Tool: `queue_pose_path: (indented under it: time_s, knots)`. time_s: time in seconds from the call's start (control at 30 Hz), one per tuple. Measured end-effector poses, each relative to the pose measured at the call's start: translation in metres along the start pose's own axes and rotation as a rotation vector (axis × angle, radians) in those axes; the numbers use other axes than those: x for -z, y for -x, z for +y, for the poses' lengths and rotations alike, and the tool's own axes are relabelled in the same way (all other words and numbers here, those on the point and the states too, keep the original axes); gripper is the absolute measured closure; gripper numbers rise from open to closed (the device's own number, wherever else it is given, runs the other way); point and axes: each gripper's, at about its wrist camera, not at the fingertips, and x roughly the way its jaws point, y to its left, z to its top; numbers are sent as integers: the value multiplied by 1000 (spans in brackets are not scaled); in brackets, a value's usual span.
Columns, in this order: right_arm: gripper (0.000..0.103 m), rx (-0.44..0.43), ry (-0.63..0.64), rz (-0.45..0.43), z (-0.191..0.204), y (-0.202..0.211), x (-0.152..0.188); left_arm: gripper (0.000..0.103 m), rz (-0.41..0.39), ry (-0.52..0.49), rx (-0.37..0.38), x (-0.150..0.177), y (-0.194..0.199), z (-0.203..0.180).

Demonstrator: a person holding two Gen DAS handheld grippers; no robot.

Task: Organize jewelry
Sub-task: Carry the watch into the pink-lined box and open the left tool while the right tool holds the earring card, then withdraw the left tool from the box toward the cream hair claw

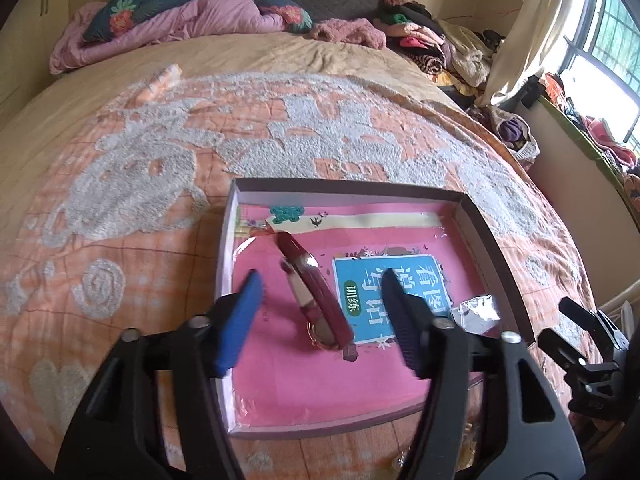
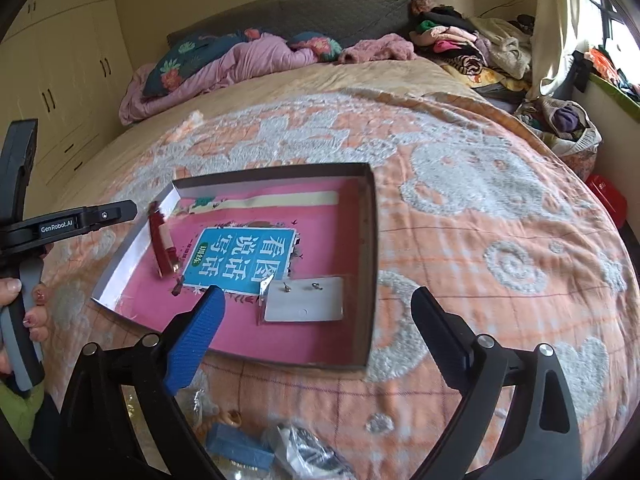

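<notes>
a bedroom: a bed (image 1: 120, 208) under an orange-and-white textured blanket fills both views, with pink bedding and floral pillows (image 1: 132, 12) at the upper left of the frame, a pile of clothes (image 1: 432, 44) at the upper right, and a window with a pale curtain at the far right edge. wardrobes (image 2: 60, 80) stand at the upper left of the right wrist view.

a shallow box (image 1: 492, 248) lies on the blanket, lined with a pink sheet that carries a blue printed panel. in the left wrist view it sits at lower centre.

the left hand-held gripper (image 1: 320, 312) hangs over the box with its jaws parted to a middling width. a red-strapped watch (image 1: 316, 292) lies in the box between them, and neither pad touches it. the watch's round gold-rimmed face is at its near end, the strap running away toward the upper left of the box. in the right wrist view the watch (image 2: 162, 240) shows near the box's left wall.

the right hand-held gripper (image 2: 316, 312) stands wide apart and holds nothing. just beyond its blue finger, in the box's lower right part, lies a white earring card (image 2: 304, 304) in a clear sleeve, with two small studs on it. small packets lie on the blanket at the bottom of that frame.

a hand (image 2: 24, 308) with painted nails grips the left tool's handle at the left edge of the right wrist view.
</notes>
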Motion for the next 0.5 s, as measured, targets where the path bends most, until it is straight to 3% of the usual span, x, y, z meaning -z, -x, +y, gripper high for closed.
queue_pose_path:
  time_s: [0.17,0.5]
  knots:
    - [7,2,4,-28,-2,20,3,10,-40,4,-27,2,22,-1]
    - [7,-11,19,-77,3,56,7,9,-101,39,-50,16,64,1]
